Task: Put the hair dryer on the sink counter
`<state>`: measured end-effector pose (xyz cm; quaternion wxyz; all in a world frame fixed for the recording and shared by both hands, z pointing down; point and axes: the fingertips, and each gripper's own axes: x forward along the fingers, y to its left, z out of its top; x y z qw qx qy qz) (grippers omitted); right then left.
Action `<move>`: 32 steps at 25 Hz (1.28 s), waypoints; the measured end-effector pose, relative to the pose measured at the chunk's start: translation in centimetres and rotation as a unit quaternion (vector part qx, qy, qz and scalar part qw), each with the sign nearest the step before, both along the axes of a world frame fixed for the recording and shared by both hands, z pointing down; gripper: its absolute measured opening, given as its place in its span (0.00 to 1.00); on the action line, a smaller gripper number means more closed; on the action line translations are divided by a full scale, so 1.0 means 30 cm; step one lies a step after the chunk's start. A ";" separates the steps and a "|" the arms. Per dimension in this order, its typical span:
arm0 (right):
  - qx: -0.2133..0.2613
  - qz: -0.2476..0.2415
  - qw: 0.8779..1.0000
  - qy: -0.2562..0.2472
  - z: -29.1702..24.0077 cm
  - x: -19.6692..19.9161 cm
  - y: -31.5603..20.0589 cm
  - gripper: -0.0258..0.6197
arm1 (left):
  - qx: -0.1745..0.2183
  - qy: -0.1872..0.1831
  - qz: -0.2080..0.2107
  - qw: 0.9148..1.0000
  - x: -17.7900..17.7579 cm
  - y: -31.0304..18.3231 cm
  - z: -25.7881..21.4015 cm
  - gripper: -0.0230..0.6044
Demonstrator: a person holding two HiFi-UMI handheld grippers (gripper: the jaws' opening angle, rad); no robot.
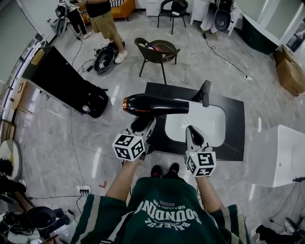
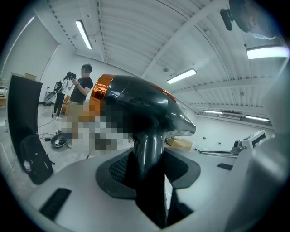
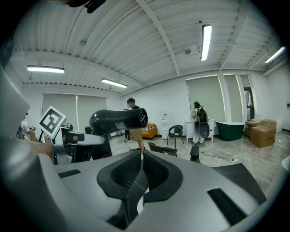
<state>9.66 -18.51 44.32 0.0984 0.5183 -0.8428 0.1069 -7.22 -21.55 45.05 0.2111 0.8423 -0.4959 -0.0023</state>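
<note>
- Here, one hair dryer (image 1: 155, 105), black with an orange ring at its rear end: carried level in the air above the left part of the sink counter (image 1: 233, 128), not yet set down on it.
- Left gripper (image 1: 141, 125): clamped on the dryer's handle (image 2: 149, 154) just below the barrel, near the counter's left edge.
- Right gripper (image 1: 191, 129): clenched shut on nothing, poised over the near rim of the counter's white basin (image 1: 209, 119) and apart from the dryer.
- Handling, by judgement: a rigid, glossy plastic shell, probably moderate in weight and top-heavy, with the barrel well above the grip. Likely to swing or slip about the handle if clamped loosely.
- Best hold, by judgement: the handle, as now, high up near the barrel for balance. Rounded barrel too wide and smooth for a sure pinch.
- Set-down, by judgement: safest on the flat black top of the counter, on its side, away from the basin's slope.
- Count at the counter: one hair dryer, two grippers, one basin, one black faucet (image 1: 206, 93) at the far rim.
- Count beyond the counter: two dark chairs, the nearer (image 1: 157, 51) and the farther (image 1: 172, 9), and one bystander (image 1: 102, 19).
</note>
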 end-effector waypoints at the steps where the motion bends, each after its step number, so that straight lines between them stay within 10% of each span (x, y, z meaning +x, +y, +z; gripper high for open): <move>1: 0.000 -0.005 1.000 -0.001 -0.001 0.008 -0.012 0.11 | 0.000 -0.002 -0.004 1.000 0.004 -0.009 0.000 0.32; 32: -0.057 -0.032 0.998 -0.013 0.137 0.118 -0.375 0.11 | -0.028 -0.017 -0.002 0.999 0.124 -0.405 0.129 0.32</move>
